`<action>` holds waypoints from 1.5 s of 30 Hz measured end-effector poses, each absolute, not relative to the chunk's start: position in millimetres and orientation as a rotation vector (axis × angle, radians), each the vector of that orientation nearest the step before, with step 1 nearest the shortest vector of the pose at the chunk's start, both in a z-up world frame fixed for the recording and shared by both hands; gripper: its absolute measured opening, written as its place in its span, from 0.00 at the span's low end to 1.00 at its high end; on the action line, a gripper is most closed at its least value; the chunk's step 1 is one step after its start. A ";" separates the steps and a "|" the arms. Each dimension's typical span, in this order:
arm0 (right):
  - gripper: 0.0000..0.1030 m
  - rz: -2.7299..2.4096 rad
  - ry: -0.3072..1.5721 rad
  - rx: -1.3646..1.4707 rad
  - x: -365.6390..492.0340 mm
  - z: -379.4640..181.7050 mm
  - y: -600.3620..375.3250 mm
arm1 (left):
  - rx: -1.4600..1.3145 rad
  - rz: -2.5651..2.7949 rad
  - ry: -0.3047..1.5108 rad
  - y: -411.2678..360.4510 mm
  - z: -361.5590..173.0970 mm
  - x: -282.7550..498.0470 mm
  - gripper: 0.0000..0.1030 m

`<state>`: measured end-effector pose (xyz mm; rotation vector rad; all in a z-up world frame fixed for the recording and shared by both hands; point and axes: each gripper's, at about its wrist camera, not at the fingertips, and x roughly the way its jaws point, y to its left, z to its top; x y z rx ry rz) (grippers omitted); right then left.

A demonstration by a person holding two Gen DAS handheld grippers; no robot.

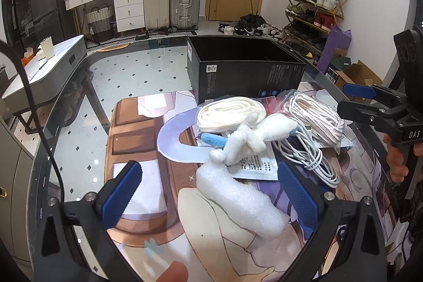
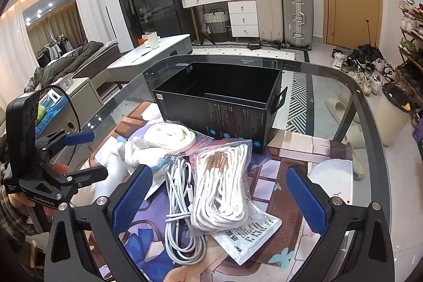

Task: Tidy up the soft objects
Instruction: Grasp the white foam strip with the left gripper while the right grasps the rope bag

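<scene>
A pile of soft things lies on the printed mat in front of an open, empty black box. It holds a white foam piece, a white plush toy with blue parts, a coiled cream strap, a bagged white cord bundle and a loose white cable. My left gripper is open around the foam piece. My right gripper is open over the cable and bagged cord.
The pile sits on a glass table with a rounded edge. A paper packet lies under the bagged cord. Each gripper shows in the other's view, the right one at the right edge, the left one at the left edge.
</scene>
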<state>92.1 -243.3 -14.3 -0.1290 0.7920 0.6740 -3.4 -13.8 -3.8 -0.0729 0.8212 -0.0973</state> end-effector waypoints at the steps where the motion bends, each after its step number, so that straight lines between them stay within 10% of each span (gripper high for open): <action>1: 1.00 0.671 0.799 -0.139 93.4 -14.3 -242.1 | -0.077 -0.095 0.829 -14.7 -4.4 -3.3 1.00; 21: 0.98 0.675 1.009 -0.219 138.9 -32.5 -230.4 | -0.170 0.008 1.013 -26.7 -24.2 11.1 1.00; 45: 0.69 0.707 1.181 -0.331 158.1 -50.4 -203.8 | -0.124 0.146 1.180 -30.8 -47.8 24.8 0.99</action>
